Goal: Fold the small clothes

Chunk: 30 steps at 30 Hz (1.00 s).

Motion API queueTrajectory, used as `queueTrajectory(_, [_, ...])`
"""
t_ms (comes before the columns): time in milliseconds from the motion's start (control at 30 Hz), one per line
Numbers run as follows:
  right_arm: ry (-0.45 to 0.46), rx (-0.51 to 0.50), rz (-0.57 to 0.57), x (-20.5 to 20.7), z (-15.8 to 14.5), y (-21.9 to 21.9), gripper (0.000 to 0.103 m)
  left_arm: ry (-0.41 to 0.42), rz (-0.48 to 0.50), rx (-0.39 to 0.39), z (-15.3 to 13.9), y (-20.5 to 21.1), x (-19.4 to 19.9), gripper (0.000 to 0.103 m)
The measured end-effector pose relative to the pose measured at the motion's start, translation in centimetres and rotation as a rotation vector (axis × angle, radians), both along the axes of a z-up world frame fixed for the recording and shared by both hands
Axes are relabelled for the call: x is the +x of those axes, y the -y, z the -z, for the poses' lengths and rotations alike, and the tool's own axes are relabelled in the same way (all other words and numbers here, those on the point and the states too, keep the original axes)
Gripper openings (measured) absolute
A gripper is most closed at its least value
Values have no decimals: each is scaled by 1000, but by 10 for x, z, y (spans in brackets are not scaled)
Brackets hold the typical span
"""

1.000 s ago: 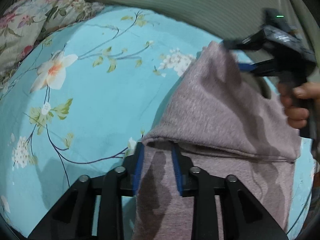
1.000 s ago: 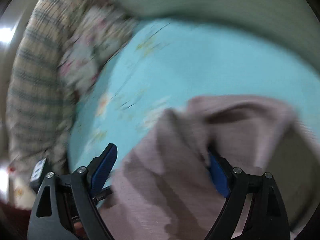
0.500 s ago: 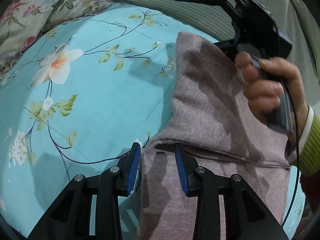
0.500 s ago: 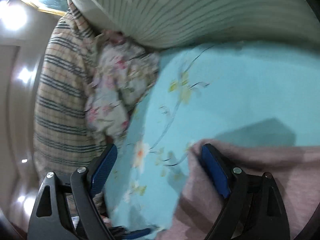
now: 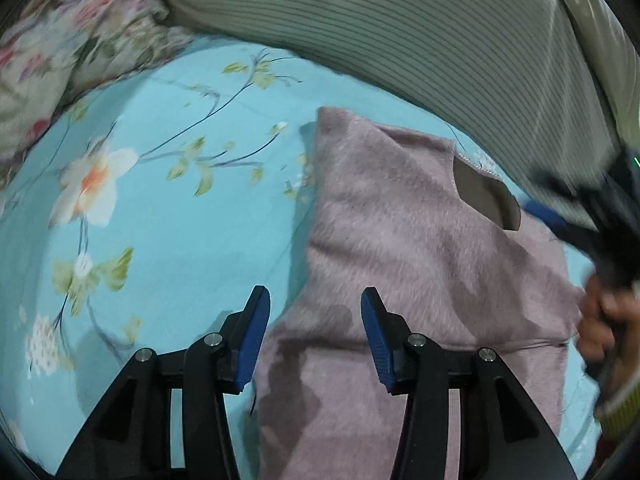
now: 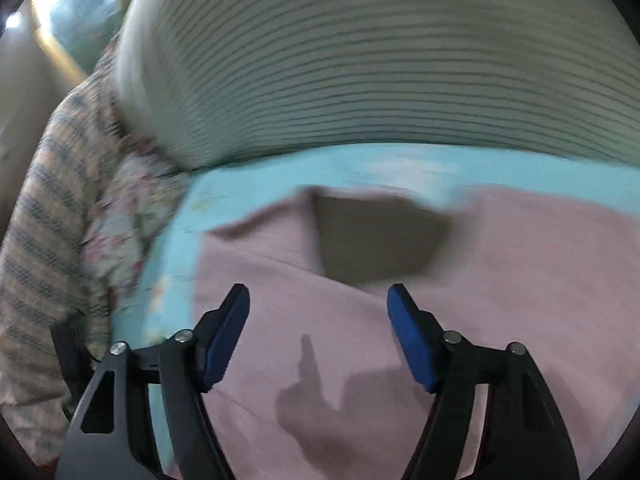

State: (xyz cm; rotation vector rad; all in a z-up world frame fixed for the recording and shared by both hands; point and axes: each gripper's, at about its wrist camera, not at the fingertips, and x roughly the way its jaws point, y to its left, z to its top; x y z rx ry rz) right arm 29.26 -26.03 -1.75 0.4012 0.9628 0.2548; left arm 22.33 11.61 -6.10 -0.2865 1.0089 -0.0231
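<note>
A fuzzy mauve-pink knitted garment (image 5: 420,248) is seen lying on a turquoise bed sheet printed with white flowers and thin branches (image 5: 160,208), folded over itself, with a fold edge running across its lower right part. A grey-brown inner lining patch (image 5: 486,194) is exposed near the garment's top right, beside a short pale zipper edge. In the right wrist view the same garment (image 6: 460,300) fills the lower frame, blurred, with the dark lining patch (image 6: 376,236) showing just ahead of the fingers.

The left gripper (image 5: 316,334) is held low over the garment's left edge; its blue-padded fingers (image 5: 252,332) are spread apart, nothing clamped, the left one over the sheet, the right one over the fabric. Contact with the cloth cannot be told.

The right gripper (image 6: 318,334) is poised over the garment, its blue-padded fingers (image 6: 410,338) set wide apart with nothing between them; a shadow is cast on the cloth below. In the left wrist view the right gripper (image 5: 568,220) is seen blurred at the garment's right side, gripped by the person's hand (image 5: 604,328).

A large pale green pillow with thin dark stripes (image 5: 420,28) is propped behind the garment, close to its top edge. A floral-print cushion (image 5: 68,40) is bunched at the sheet's far left corner. A beige blanket with grey-blue stripes (image 6: 44,216) is piled at the left in the right wrist view.
</note>
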Motion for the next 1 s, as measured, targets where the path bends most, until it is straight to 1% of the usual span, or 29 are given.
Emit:
queueTrajectory(33, [4, -14, 60, -14, -2, 20, 64, -3, 5, 12, 3, 2, 6, 48])
queueTrajectory(67, [6, -29, 145, -33, -4, 47, 63, -9, 10, 32, 5, 4, 10, 48])
queueTrajectory(100, [5, -37, 202, -46, -5, 66, 62, -26, 6, 78, 9, 6, 14, 48])
queueTrajectory(167, [-14, -46, 272, -60, -3, 93, 61, -62, -4, 137, 19, 3, 21, 48])
queueTrajectory(233, [-48, -52, 284, -63, 5, 108, 57, -92, -10, 135, 28, -4, 26, 48])
queueTrajectory(300, [-49, -81, 270, -60, 7, 104, 57, -105, -14, 128, 30, -8, 25, 48])
queueTrajectory(367, [-79, -126, 263, -53, 16, 99, 57, -99, -14, 129, 27, -9, 25, 48])
queueTrajectory(400, [-108, -135, 251, -48, 23, 97, 43, -95, -9, 137, 25, -7, 26, 48])
queueTrajectory(467, [-134, -102, 214, -45, 30, 99, 6, -102, 5, 156, 26, -4, 27, 48])
queueTrajectory(533, [-39, -92, 198, -52, 9, 96, 6, -112, 19, 184, 29, 0, 29, 48])
queueTrajectory(567, [37, -109, 183, -57, -8, 94, 6, -115, 22, 192, 30, 1, 30, 48])
queueTrajectory(600, [52, -147, 189, -58, -15, 92, 6, -118, 25, 199, 31, 2, 31, 48])
queueTrajectory(633, [44, -178, 197, -57, -15, 93, 6, -118, 28, 202, 29, 4, 28, 48])
queueTrajectory(667, [12, -210, 206, -54, -9, 97, 6, -118, 29, 205, 29, 5, 29, 48])
queueTrajectory(700, [-77, -258, 218, -46, 5, 102, 9, -119, 30, 210, 30, 6, 29, 48])
queueTrajectory(733, [-171, -294, 245, -42, 18, 110, 9, -122, 32, 215, 32, 7, 29, 48])
queueTrajectory(767, [-212, -283, 280, -42, 24, 119, 9, -125, 32, 218, 33, 8, 30, 48])
queueTrajectory(800, [-184, -212, 315, -50, 21, 128, 10, -128, 32, 223, 34, 10, 32, 48])
queueTrajectory(833, [-144, -193, 329, -55, 14, 130, 10, -130, 31, 233, 36, 12, 33, 48])
queueTrajectory(867, [-86, -196, 326, -61, 4, 127, 11, -131, 31, 244, 37, 14, 32, 48])
queueTrajectory(900, [-45, -193, 300, -64, -1, 121, 11, -131, 33, 253, 38, 15, 32, 48])
queueTrajectory(933, [-27, -177, 259, -63, -2, 114, 11, -130, 33, 261, 38, 16, 31, 48])
queueTrajectory(967, [-39, -157, 196, -58, 2, 104, 11, -130, 33, 268, 39, 16, 31, 50])
queueTrajectory(1000, [-67, -156, 160, -54, 10, 99, 11, -133, 30, 279, 40, 14, 31, 50])
